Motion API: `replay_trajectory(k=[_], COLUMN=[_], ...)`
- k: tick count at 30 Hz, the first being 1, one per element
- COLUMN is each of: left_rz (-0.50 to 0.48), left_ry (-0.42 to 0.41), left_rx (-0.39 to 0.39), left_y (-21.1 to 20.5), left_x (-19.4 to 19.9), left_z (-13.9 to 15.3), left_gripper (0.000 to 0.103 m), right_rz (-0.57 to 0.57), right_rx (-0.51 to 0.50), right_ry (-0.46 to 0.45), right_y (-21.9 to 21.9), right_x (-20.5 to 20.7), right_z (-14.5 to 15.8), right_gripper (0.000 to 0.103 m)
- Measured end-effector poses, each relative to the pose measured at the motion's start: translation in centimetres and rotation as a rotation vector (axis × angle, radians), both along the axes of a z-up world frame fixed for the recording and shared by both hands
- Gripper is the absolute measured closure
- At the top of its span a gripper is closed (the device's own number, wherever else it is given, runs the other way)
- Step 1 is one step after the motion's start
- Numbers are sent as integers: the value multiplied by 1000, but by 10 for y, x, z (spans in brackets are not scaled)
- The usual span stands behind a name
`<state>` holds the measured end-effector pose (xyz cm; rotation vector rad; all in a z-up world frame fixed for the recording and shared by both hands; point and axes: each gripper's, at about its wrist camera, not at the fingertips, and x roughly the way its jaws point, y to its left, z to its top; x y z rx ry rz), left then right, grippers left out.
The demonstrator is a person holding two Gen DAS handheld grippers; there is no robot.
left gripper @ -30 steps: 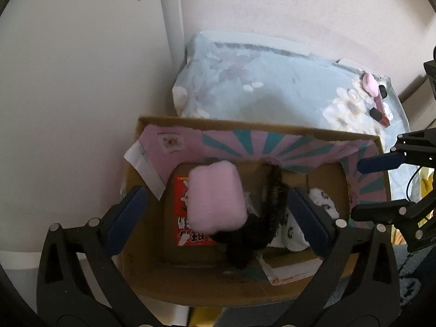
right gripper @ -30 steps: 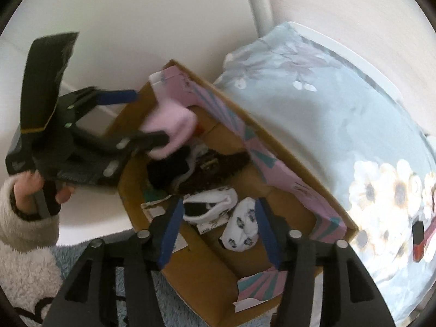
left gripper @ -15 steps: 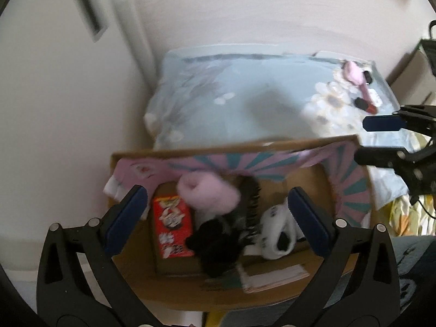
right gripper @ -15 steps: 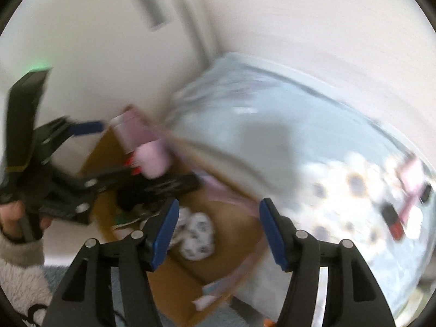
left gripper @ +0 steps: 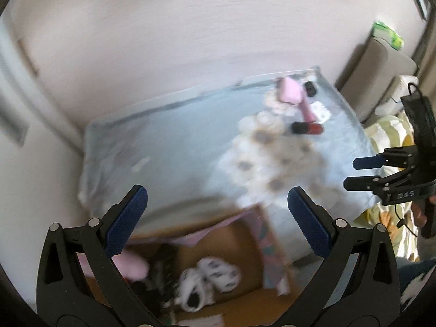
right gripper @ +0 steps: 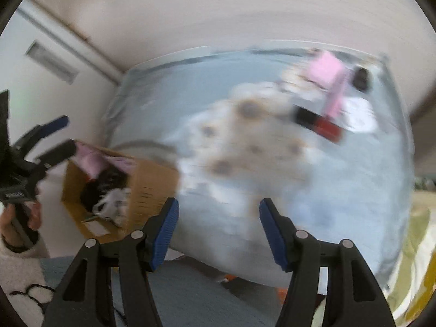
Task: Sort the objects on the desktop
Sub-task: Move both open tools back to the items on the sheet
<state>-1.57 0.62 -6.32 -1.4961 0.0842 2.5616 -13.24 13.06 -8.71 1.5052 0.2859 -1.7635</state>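
Already several soft things are lodged in the cardboard box [left gripper: 218,245]; beyond it, on the tabletop [left gripper: 169,141], a pink item [right gripper: 331,81] and red tube [right gripper: 325,126] remain unsorted. Left tongs [left gripper: 216,218] and right tongs [right gripper: 218,231] are spread, empty.

Ahead of the left gripper [left gripper: 215,199], a pale blue floral cloth [left gripper: 163,141] covered a raised surface; motion blur obscured its pattern. Beyond the cloth stood a pale pinkish wall [left gripper: 163,41]. To that gripper's far right, a beige cushioned seat [left gripper: 381,62] carried a green packet [left gripper: 387,31] on top. Yellow striped fabric [left gripper: 387,128] lay lower down, between the seat and the cloth.

To the upper left of the right gripper [right gripper: 218,207], a white door panel [right gripper: 21,95] showed a recessed handle [right gripper: 51,60]. Grey-blue carpet [right gripper: 190,294] lay directly beneath that gripper. A small orange item [right gripper: 282,290], near the cloth's lower edge, could not be identified.
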Motion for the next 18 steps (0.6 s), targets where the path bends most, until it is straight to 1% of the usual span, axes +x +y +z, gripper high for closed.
replay_trajectory(k=[3, 6, 9, 13, 16, 18], left_rz=[-56, -99, -145, -177, -210, -236], left_ry=[1, 15, 43, 50, 77, 70], left_rx=[7, -8, -15, -16, -61, -79], left_y=[34, 66, 100, 141, 173, 191], left_x=[-22, -44, -71, -118, -149, -169], left_z=[2, 4, 3, -15, -35, -52], left_gripper=[0, 0, 0, 0, 0, 0], right_rz=[-49, -82, -103, -111, -104, -96], right_rx=[30, 52, 49, 49, 36, 26], right_ry=[56, 120, 143, 173, 194, 205], right_y=[27, 49, 64, 71, 68, 63], right_x=[-19, -41, -61, -91, -110, -124], right_z=[2, 6, 6, -6, -17, -27], right_gripper=[46, 46, 46, 46, 46, 46])
